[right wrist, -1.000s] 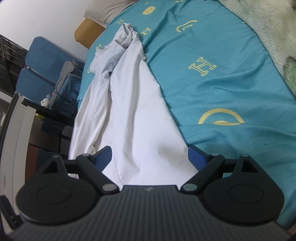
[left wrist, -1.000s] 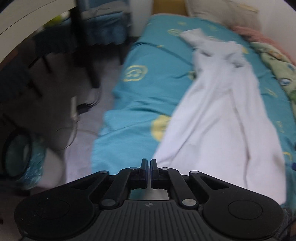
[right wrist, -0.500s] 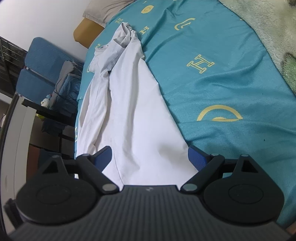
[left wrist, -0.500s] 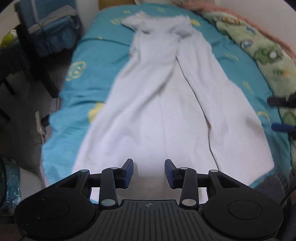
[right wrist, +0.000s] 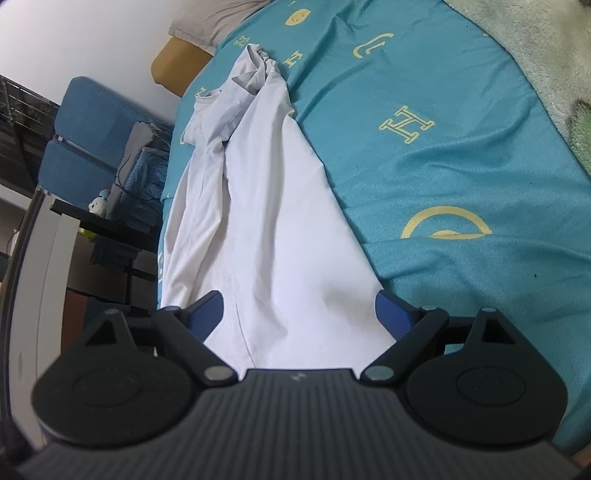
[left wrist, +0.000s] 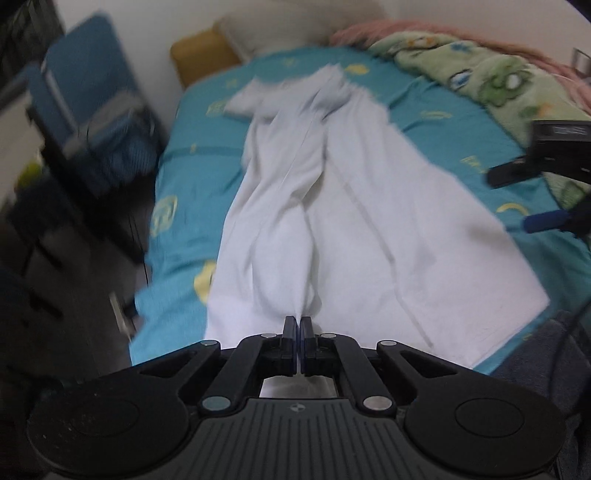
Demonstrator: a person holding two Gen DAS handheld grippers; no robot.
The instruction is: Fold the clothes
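A long white garment (left wrist: 354, 236) lies stretched along the teal bed sheet (left wrist: 192, 177), its bunched top at the far end. My left gripper (left wrist: 297, 322) is shut on the garment's near hem, and a ridge of cloth rises from the jaws. My right gripper (right wrist: 299, 308) is open over the garment's (right wrist: 266, 229) near right corner, touching nothing. It also shows in the left wrist view (left wrist: 535, 195) at the right edge, above the bed.
A green patterned blanket (left wrist: 491, 77) and pink cloth lie along the bed's far side. A blue chair (right wrist: 85, 136) with clothes and a dark desk stand on the floor left of the bed. A pillow (right wrist: 210, 22) lies at the head.
My left gripper was open half a second ago and has closed on the garment's near hem, pinching up a fold. My right gripper stays open and nearly still.
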